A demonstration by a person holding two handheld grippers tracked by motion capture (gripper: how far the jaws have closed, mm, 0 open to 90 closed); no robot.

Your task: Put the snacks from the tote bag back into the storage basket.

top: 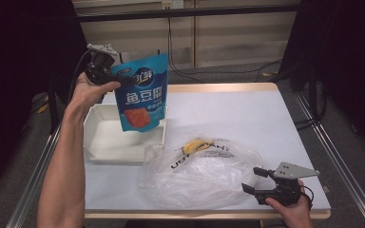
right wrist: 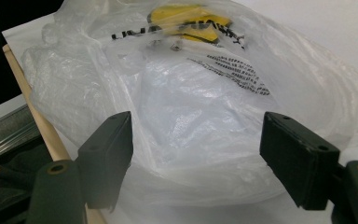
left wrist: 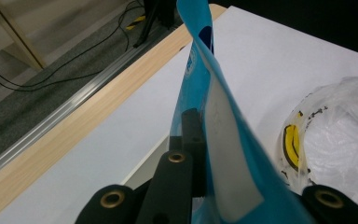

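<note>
Above the white tray (top: 105, 142), the raised left arm holds the left gripper (top: 120, 81) level, jaws clamped on the hanging blue snack pouch (top: 141, 92). Low at the near edge, the right gripper (top: 252, 180) sits with jaws wide apart, empty, just beside the plastic bag (top: 199, 173).

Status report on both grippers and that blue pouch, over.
Left gripper shut on blue pouch, hanging above white tray. Right gripper open beside plastic bag. Nothing blocking.

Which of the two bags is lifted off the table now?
The blue snack pouch: the left gripper is shut on its edge and holds it above the white tray. The clear plastic bag lies on the table.
</note>
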